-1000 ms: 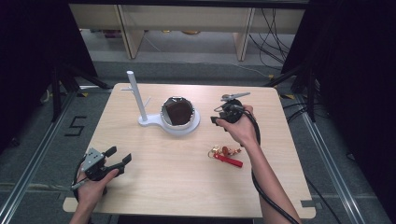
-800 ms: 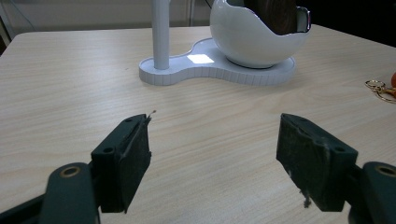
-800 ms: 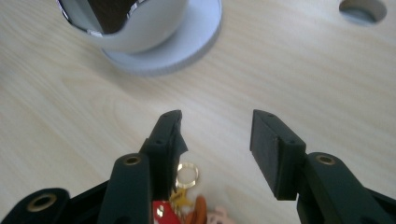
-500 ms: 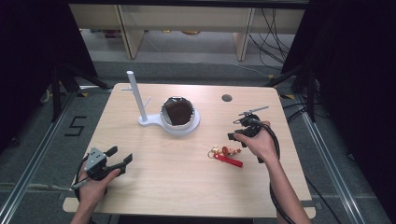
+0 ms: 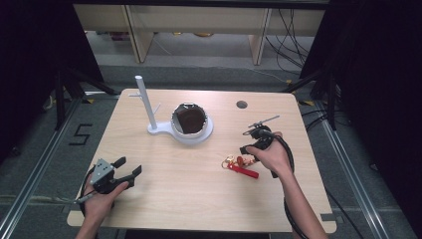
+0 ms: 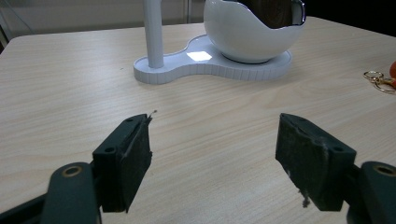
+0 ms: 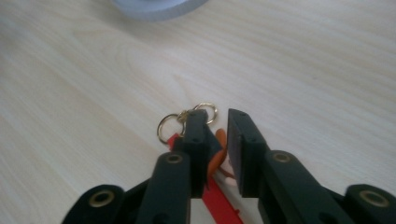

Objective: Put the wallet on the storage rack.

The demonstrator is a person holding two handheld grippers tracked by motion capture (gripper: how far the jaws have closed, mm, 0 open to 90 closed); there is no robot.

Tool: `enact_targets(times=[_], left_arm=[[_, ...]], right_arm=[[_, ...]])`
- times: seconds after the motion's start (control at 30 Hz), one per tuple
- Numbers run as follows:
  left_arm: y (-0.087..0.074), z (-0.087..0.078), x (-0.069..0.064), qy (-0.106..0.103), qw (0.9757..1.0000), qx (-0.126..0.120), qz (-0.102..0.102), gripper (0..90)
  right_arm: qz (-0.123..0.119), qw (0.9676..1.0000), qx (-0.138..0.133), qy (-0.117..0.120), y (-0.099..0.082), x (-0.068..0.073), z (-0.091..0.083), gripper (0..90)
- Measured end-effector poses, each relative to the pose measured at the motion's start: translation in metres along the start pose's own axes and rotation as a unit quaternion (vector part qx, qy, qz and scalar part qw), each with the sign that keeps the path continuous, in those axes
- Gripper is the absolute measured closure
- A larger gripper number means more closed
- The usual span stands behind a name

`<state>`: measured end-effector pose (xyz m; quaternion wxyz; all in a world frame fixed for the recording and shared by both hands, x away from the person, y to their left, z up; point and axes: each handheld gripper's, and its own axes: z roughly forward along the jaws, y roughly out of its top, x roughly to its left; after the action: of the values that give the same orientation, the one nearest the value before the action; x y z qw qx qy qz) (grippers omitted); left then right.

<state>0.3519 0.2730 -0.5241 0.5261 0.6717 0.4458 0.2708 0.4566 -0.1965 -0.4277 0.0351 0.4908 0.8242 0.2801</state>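
From the high view, a person stands at a pale wooden table, a two-jaw gripper in each hand. The left gripper rests near the front left edge, its jaws spread wide and empty. The right gripper points down at a keychain with a red strap, gold rings and a small orange charm, lying right of centre. Farther back stand a white stand with a tall post and a white bowl with a dark inside. The floor is grey, with pale shelving behind and dark curtains at the sides. In the left gripper view, the open jaws frame bare wood, with the stand and bowl ahead and the gold rings at the right edge. In the right gripper view, the jaws have just been closing and now stand narrow around the orange charm; whether the pads already press on it I cannot tell. To grip well, it likely pays to squeeze squarely on the charm or strap, not the loose rings, and lift straight up
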Motion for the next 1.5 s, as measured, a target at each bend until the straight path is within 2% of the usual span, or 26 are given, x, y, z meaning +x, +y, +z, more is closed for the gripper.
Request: enact_targets(times=[0.03, 0.07, 0.1, 0.13, 0.2, 0.23, 0.27, 0.33, 0.37, 0.5, 0.53, 0.87, 0.9, 0.93, 0.97, 1.0, 1.07, 1.13, 1.17, 1.2, 1.23, 1.33, 1.37, 1.4, 1.43, 1.5], left_arm=[[0.0, 0.001, 0.0, -0.002, 1.0, -0.001, -0.003, 25.8], [0.0, 0.001, 0.0, 0.0, 1.0, 0.0, -0.002, 25.8], [0.001, 0.002, 0.0, 0.001, 1.0, 0.002, -0.001, 25.9], [0.001, 0.002, -0.001, 0.001, 1.0, 0.003, 0.0, 25.9], [0.001, 0.002, -0.001, 0.0, 1.0, 0.003, 0.002, 25.9], [0.001, 0.002, -0.002, -0.002, 1.0, 0.0, 0.004, 25.8], [0.001, 0.002, -0.002, -0.002, 1.0, 0.0, 0.004, 25.8], [0.001, 0.001, -0.002, -0.004, 1.0, 0.0, 0.005, 25.8], [0.0, 0.001, -0.001, -0.008, 1.0, -0.004, 0.002, 25.7], [0.0, 0.001, -0.001, -0.009, 1.0, -0.003, 0.002, 25.8], [0.001, 0.001, -0.002, -0.007, 1.0, 0.003, 0.005, 25.8], [0.001, 0.004, -0.004, -0.008, 0.9999, 0.003, 0.008, 25.8], [0.001, 0.004, -0.004, -0.008, 0.9999, 0.003, 0.007, 25.8], [0.001, 0.004, -0.003, -0.009, 0.9999, 0.0, 0.006, 25.8], [0.001, 0.004, -0.003, -0.011, 0.9999, -0.001, 0.005, 25.8], [0.001, 0.004, -0.003, -0.011, 0.9999, -0.002, 0.004, 25.8], [0.001, 0.004, -0.003, -0.011, 0.9999, -0.003, 0.005, 25.7], [0.001, 0.004, -0.004, -0.011, 0.9999, -0.002, 0.006, 25.8], [0.001, 0.004, -0.004, -0.012, 0.9999, -0.001, 0.008, 25.7], [0.001, 0.004, -0.004, -0.012, 0.9999, -0.001, 0.008, 25.7], [0.001, 0.004, -0.004, -0.012, 0.9999, -0.001, 0.007, 25.7], [0.001, 0.004, -0.004, -0.012, 0.9999, -0.002, 0.006, 25.7], [0.001, 0.004, -0.004, -0.011, 0.9999, -0.002, 0.005, 25.8], [0.001, 0.004, -0.004, -0.011, 0.9999, -0.002, 0.005, 25.7], [0.001, 0.004, -0.004, -0.012, 0.9999, -0.002, 0.007, 25.7], [0.001, 0.004, -0.004, -0.012, 0.9999, -0.001, 0.008, 25.7]], right_arm=[[-0.001, 0.9999, 0.012, 0.009, 0.003, 0.003, 0.006, 84.7], [-0.001, 0.9999, 0.012, 0.009, 0.003, 0.003, 0.006, 84.7], [0.017, 0.9996, 0.02, 0.006, 0.004, 0.007, 0.009, 84.9], [-0.001, 0.9999, 0.015, 0.008, 0.006, 0.004, 0.012, 84.9], [0.009, 0.9997, 0.021, 0.005, 0.008, 0.004, 0.018, 84.6], [0.013, 0.9996, 0.021, 0.016, 0.01, 0.004, 0.025, 84.0], [0.013, 0.9996, 0.021, 0.016, 0.01, 0.004, 0.025, 84.0], [0.013, 0.9993, 0.033, 0.016, 0.011, 0.006, 0.033, 83.0], [0.026, 0.9986, 0.045, 0.013, 0.012, 0.009, 0.039, 82.4], [0.03, 0.9978, 0.054, 0.024, 0.011, 0.014, 0.046, 82.3], [0.028, 0.9975, 0.063, 0.017, 0.011, 0.016, 0.052, 82.5], [0.021, 0.9964, 0.079, 0.021, 0.009, 0.012, 0.064, 82.7], [0.023, 0.9964, 0.077, 0.028, 0.009, 0.012, 0.065, 82.7], [0.024, 0.9957, 0.086, 0.022, 0.009, 0.011, 0.066, 82.7], [0.02, 0.9963, 0.081, 0.019, 0.008, 0.011, 0.068, 82.6], [0.027, 0.9957, 0.087, 0.019, 0.008, 0.012, 0.068, 82.5], [0.022, 0.996, 0.084, 0.024, 0.009, 0.012, 0.069, 82.5], [0.024, 0.9955, 0.09, 0.017, 0.01, 0.014, 0.07, 82.5], [0.036, 0.9947, 0.095, 0.016, 0.011, 0.017, 0.071, 82.6], [0.036, 0.9947, 0.095, 0.016, 0.011, 0.017, 0.071, 82.6], [0.022, 0.9934, 0.112, 0.009, 0.012, 0.015, 0.073, 82.7], [0.017, 0.9935, 0.112, 0.016, 0.012, 0.016, 0.075, 82.8], [0.035, 0.9913, 0.126, 0.012, 0.012, 0.02, 0.073, 83.2], [0.035, 0.9913, 0.126, 0.012, 0.012, 0.02, 0.073, 83.2], [0.034, 0.9916, 0.124, 0.012, 0.012, 0.02, 0.073, 84.3], [0.009, 0.9928, 0.119, 0.01, 0.013, 0.018, 0.075, 86.8]])
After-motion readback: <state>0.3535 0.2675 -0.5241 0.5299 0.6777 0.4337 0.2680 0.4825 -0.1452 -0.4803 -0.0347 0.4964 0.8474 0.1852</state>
